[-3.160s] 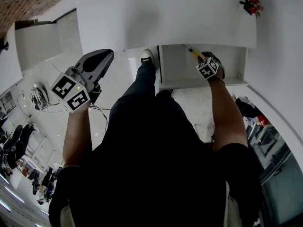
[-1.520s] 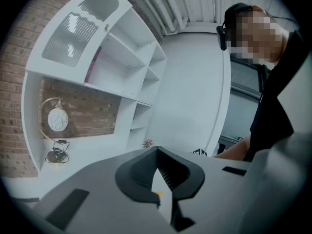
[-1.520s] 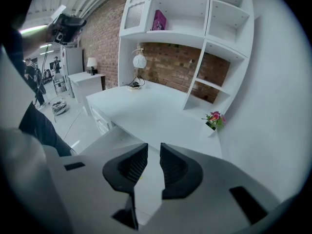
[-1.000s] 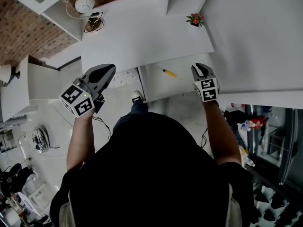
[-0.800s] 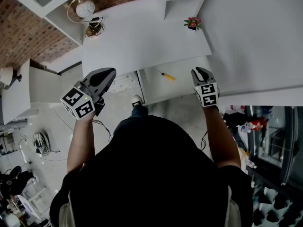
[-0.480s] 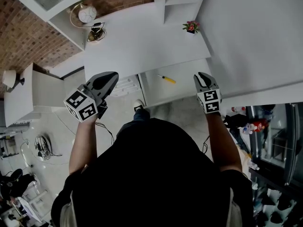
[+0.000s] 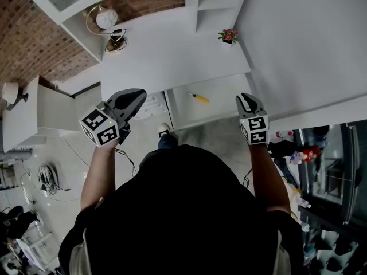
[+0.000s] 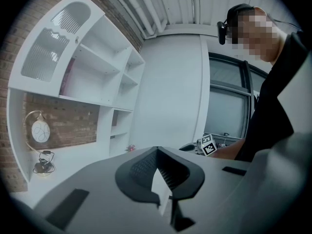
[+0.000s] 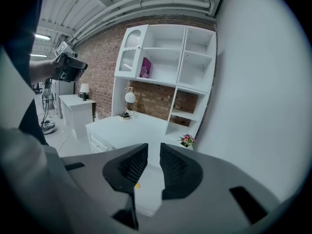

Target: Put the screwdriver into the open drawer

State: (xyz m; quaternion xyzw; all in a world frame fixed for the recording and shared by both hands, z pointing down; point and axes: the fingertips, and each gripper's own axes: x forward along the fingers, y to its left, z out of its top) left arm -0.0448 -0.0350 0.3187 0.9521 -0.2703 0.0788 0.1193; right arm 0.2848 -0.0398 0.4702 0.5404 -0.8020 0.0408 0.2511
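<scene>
The screwdriver (image 7: 199, 98), small with a yellow handle, lies loose on the floor of the open white drawer (image 7: 221, 107) under the desk top. A sliver of its yellow handle (image 9: 138, 185) shows beside my right jaws. My right gripper (image 7: 245, 98) hovers over the drawer's right front corner, apart from the tool, its pads (image 9: 171, 167) parted by a narrow gap with nothing between them. My left gripper (image 7: 136, 94) hangs left of the drawer in front of the desk. Its tips (image 8: 157, 150) meet and hold nothing.
The white desk top (image 7: 166, 56) carries a small flower pot (image 7: 228, 36) at its back right and a round lamp (image 7: 106, 19) at the back left. Tall white shelves (image 9: 165, 57) stand behind it. A low white cabinet (image 7: 51, 110) stands left. My foot (image 7: 163, 133) is by the drawer front.
Earlier my right gripper was at the drawer with the screwdriver in its jaws. Now the tool lies in the drawer and the gripper has drawn back to the right. The left gripper barely moved.
</scene>
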